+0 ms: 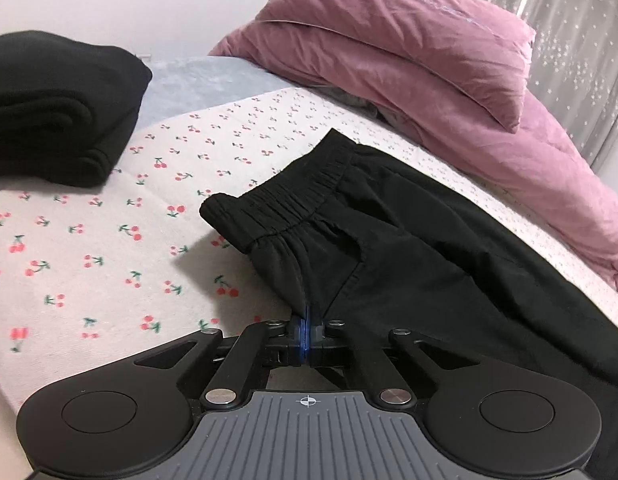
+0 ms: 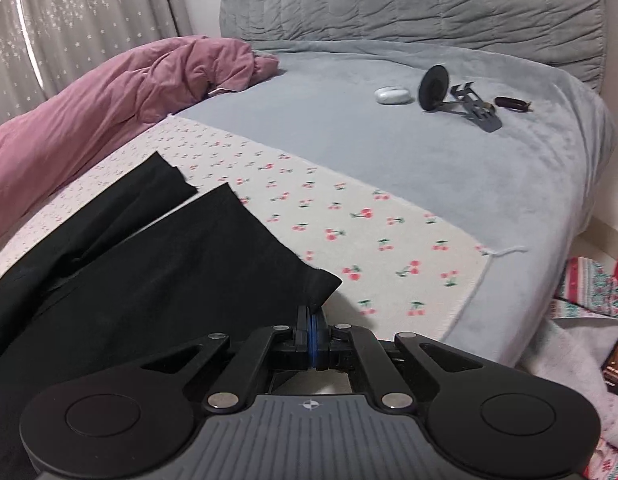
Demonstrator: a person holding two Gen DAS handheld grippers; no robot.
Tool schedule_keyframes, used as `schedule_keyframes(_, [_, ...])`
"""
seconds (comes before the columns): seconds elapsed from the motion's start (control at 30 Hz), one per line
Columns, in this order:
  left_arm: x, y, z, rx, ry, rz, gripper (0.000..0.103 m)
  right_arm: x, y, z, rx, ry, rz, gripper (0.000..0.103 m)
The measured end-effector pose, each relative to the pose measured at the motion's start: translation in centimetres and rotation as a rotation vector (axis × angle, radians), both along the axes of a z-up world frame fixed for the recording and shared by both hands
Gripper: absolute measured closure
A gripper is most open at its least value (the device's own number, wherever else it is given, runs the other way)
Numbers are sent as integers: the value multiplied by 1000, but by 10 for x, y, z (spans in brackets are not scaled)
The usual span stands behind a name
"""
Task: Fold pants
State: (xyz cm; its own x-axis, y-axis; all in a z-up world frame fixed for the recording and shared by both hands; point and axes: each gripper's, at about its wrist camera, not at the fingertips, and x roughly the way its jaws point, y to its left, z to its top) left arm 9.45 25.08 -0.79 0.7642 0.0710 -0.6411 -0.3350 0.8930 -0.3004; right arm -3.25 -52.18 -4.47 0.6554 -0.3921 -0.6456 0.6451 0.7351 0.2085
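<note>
Black pants (image 1: pixel 409 248) lie on a cherry-print cloth (image 1: pixel 109 240) on the bed. In the left wrist view the elastic waistband (image 1: pixel 285 200) points up and left, and my left gripper (image 1: pixel 307 322) is shut on the pants' near edge just below the waistband. In the right wrist view the two leg ends (image 2: pixel 181 216) spread over the cloth (image 2: pixel 369 240), and my right gripper (image 2: pixel 312 320) is shut on the near corner of the front leg's hem.
A folded black garment (image 1: pixel 57 108) lies at the left on the cloth. A pink duvet (image 1: pixel 429 80) lies behind the pants. On the grey blanket (image 2: pixel 429 168) are a white case (image 2: pixel 393 95), a black stand (image 2: pixel 453 98) and a small dark item (image 2: pixel 511 103).
</note>
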Motion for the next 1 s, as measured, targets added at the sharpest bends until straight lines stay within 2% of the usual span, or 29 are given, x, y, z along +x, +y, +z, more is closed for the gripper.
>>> schedule_keyframes(0.23, [-11,-9,3,138,33,-16,102,-2,5,0,-19,51,-1,103])
schedule_keyframes(0.4, [-5,-10,-9,185,139,-30,100,10,10,-12,-67,171,11,103])
schedule_keyframes(0.43, [-4,-10,-10,194,148,-39,96,13,12,-12,-82,188,14,103])
schedule_keyframes(0.5, [-4,-14,-9,248,162,-60,95,14,16,-11,-108,209,12,103])
schedule_keyframes(0.53, [-4,-15,-8,257,160,-56,92,14,16,-10,-113,210,14,101])
schedule_keyframes(0.57, [-5,-16,-7,263,158,-49,91,14,17,-9,-117,209,6,91])
schedule_keyframes(0.6, [-6,-16,-4,269,156,-37,85,13,17,-6,-124,203,-2,84])
schedule_keyframes(0.63, [-10,-17,-1,274,151,-26,73,11,18,-2,-135,183,-10,66])
schedule_keyframes(0.67, [-12,-18,4,280,136,-12,64,10,18,3,-145,159,-14,60])
schedule_keyframes(0.7, [-16,-19,9,284,112,-3,44,10,19,8,-150,143,-14,60])
schedule_keyframes(0.73, [-20,-20,16,290,86,1,33,11,19,12,-152,129,-12,59])
schedule_keyframes(0.8, [-24,-27,28,313,42,-14,32,14,19,20,-141,91,-5,53])
schedule_keyframes(0.87, [-22,-36,39,331,22,-53,26,19,19,29,-117,52,21,37])
schedule_keyframes(0.93, [-18,-49,51,347,-6,-114,17,27,20,37,-101,11,59,33])
schedule_keyframes(1.0, [-11,-68,61,370,-32,-186,14,38,23,44,-83,-10,111,30])
